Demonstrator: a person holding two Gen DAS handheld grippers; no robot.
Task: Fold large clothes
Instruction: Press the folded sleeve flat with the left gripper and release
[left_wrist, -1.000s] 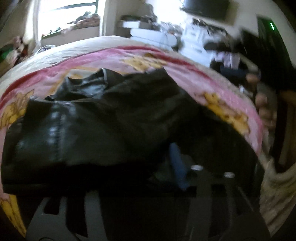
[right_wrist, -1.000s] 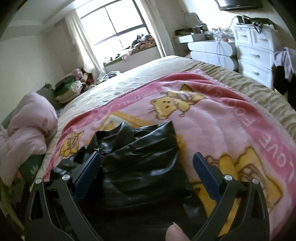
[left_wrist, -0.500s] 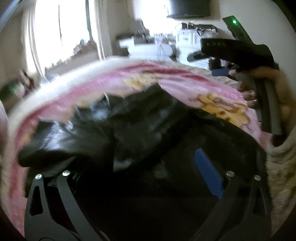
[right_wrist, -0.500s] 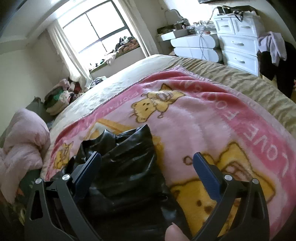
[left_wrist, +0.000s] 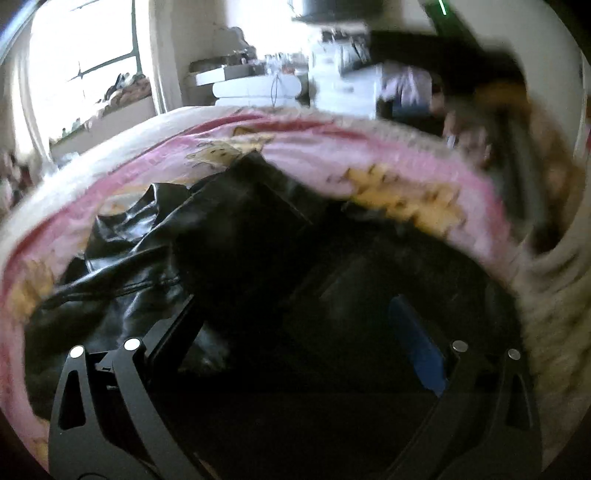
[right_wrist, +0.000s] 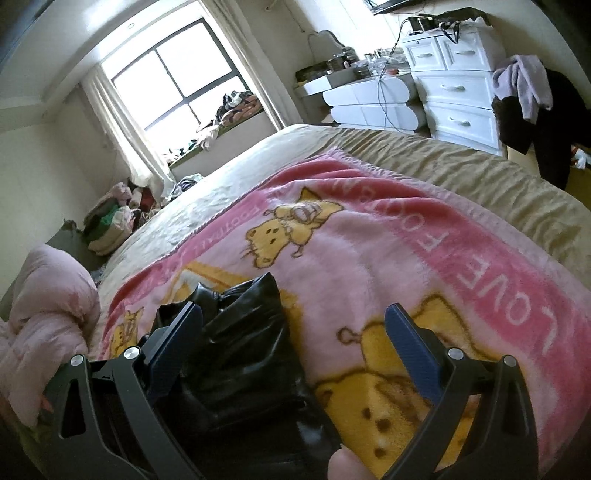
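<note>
Left wrist view shows the left tool (left_wrist: 295, 325) with its jaws spread wide and nothing pinched between them; a second ago they stood much closer together over the dark cloth, and by half a second ago they had sprung apart and have stayed so. That reads as a release: the black leather-look jacket (left_wrist: 207, 236) now lies loose under and ahead of the tool, bunched in glossy folds on the pink bear blanket (left_wrist: 325, 162). In the right wrist view the right tool (right_wrist: 291, 332) is likewise wide open and empty, its left pad over the jacket's edge (right_wrist: 251, 332) and its right pad over bare blanket (right_wrist: 388, 258). Since the earlier pictures that view has slid sideways, so less jacket and more blanket fills it. The blanket covers a tan-spread bed (right_wrist: 461, 170), with a white dresser (right_wrist: 454, 88) beyond. With both tools free, one fold seems just laid down, and a fresh grasp looks due next.
</note>
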